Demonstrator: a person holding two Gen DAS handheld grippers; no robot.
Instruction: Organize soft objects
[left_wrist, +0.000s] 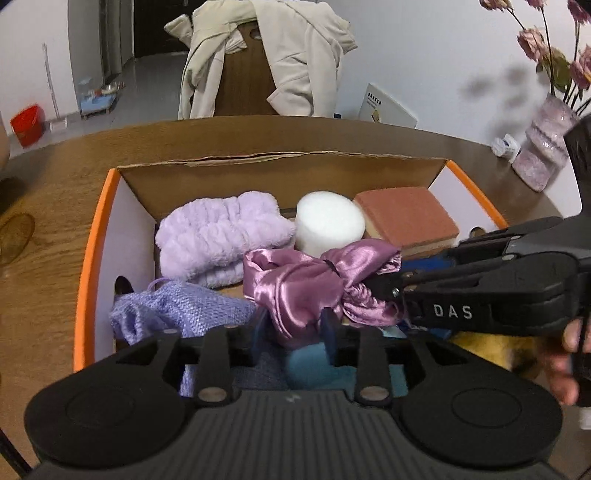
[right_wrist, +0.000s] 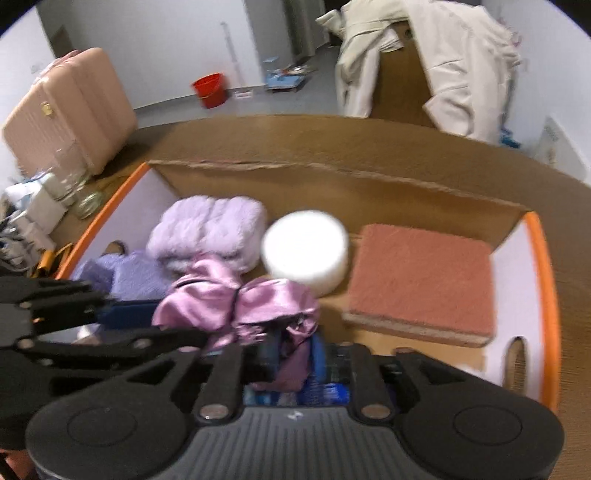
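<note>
**STEP IN HAND: SATIN PIECE SET DOWN IN BOX**

Stage, as judged: placement of the pink satin piece (left_wrist: 295, 280) among the soft items already in the orange-rimmed cardboard box (left_wrist: 92, 236). Lying at the front middle of the box, just ahead of the fluffy lilac towel (left_wrist: 218, 236) and the white foam cylinder (left_wrist: 328, 221), touching both. Pink sponge (left_wrist: 406, 218) at the back right, knitted lilac pouch (left_wrist: 177, 310) at the front left.

Claw state:
- Left gripper (left_wrist: 293, 328): jaws a small way apart, tilted down into the box, one end of the satin hanging in the gap. Pads not seen to press on the cloth; read as released.
- Right gripper (right_wrist: 291, 354): jaws likewise a little apart, gathered satin edge between them. Tip seen from the left wrist view resting against the ruffled end. No firm clamp visible; view somewhat blurred.

Next move, as judged:
- Spread both jaws wider before lifting away, to avoid dragging the slippery cloth out.
- Withdraw upward, clear of the box walls.
- Check for any loose satin fold snagged on a fingertip.
</note>
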